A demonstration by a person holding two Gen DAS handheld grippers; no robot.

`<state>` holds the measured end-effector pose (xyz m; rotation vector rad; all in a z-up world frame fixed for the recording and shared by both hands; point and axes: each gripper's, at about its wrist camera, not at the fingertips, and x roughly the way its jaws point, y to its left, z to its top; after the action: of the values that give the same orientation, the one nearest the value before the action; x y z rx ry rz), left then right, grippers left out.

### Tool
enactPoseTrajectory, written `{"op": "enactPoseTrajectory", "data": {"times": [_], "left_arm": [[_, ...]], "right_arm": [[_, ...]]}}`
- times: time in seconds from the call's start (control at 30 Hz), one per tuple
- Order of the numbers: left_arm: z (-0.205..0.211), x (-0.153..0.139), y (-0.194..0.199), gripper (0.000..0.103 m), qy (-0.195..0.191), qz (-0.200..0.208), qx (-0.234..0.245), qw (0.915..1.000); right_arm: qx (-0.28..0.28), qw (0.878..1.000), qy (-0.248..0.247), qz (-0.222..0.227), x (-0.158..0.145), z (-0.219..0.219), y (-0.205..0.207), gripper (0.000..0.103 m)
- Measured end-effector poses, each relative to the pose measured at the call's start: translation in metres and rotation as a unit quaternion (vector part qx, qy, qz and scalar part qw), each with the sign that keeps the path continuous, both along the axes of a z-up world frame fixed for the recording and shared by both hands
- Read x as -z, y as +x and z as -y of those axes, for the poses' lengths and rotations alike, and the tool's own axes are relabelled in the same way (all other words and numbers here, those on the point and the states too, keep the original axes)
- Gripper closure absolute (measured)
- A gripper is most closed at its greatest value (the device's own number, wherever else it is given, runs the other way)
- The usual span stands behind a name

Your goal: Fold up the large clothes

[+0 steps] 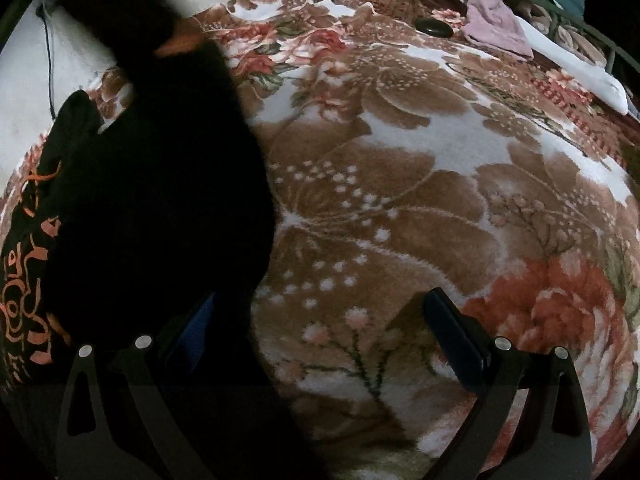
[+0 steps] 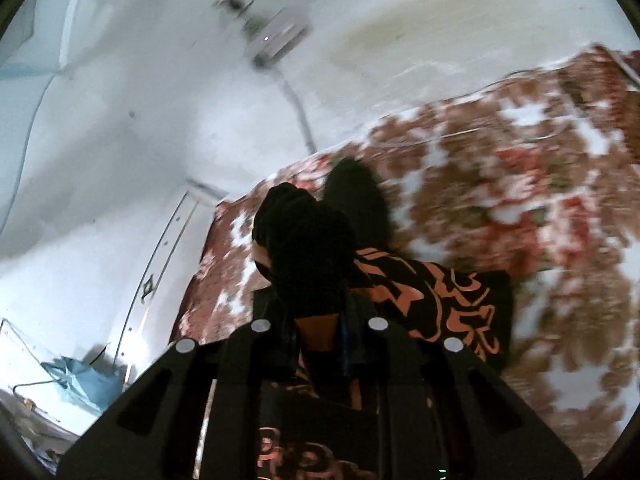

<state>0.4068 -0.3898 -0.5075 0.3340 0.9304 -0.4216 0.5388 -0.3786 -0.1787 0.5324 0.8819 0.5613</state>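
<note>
Presently the right claw [image 2: 318,340] has its jaws drawn close together and clamped on a fold of the black garment [image 2: 308,248], which bunches up dark between and ahead of the fingers. An orange patch of the print sits right in the narrow gap. From that grip the cloth hangs down to the bed, where a flat portion with orange lettering [image 2: 448,300] lies to the right of the claw on the floral blanket [image 2: 520,184]. The right wrist view is blurred across the blanket and wall. Beyond the bed edge stands a pale wall [image 2: 120,140] with a grey hose or cable [image 2: 298,108] running up to a blurred fitting. A white panel and a blue item [image 2: 80,380] sit low at the left.

The left claw [image 1: 316,332] has its jaws set wide apart with nothing between them except bare blanket [image 1: 400,184]. Its left finger [image 1: 192,328], showing a blue pad, is partly covered by the black garment [image 1: 160,200], which rises in a dark column along the left of this view; whether the cloth touches that finger cannot be told. The orange print [image 1: 36,264] shows at the far left edge. Farther out on the bed lie a small dark oval object [image 1: 434,28], a pink cloth [image 1: 496,20] and a white cloth [image 1: 576,68], all well apart from the garment.
</note>
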Motion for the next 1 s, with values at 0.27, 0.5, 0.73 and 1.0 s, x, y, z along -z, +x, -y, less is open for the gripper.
{"op": "enactPoseTrajectory", "data": {"times": [0.27,0.5,0.73,1.0], "left_arm": [[-0.008,0.000,0.011,0.005,-0.033,-0.048,0.000,0.9983],[-0.015,-0.002,0.010,0.005,-0.022,-0.074,0.073,0.9943],[-0.022,-0.005,0.005,0.005,-0.017,-0.094,0.094,0.9910],[-0.033,-0.011,-0.012,0.005,-0.015,-0.110,0.117,0.9869]], "right_arm": [[-0.061,0.996,0.006,-0.072,0.068,-0.175,0.018,0.087],[-0.055,0.985,-0.050,-0.155,0.187,-0.281,0.033,0.088],[-0.055,0.977,-0.102,-0.177,0.241,-0.325,0.030,0.087],[-0.113,0.959,-0.143,-0.219,0.265,-0.367,0.003,0.060]]}}
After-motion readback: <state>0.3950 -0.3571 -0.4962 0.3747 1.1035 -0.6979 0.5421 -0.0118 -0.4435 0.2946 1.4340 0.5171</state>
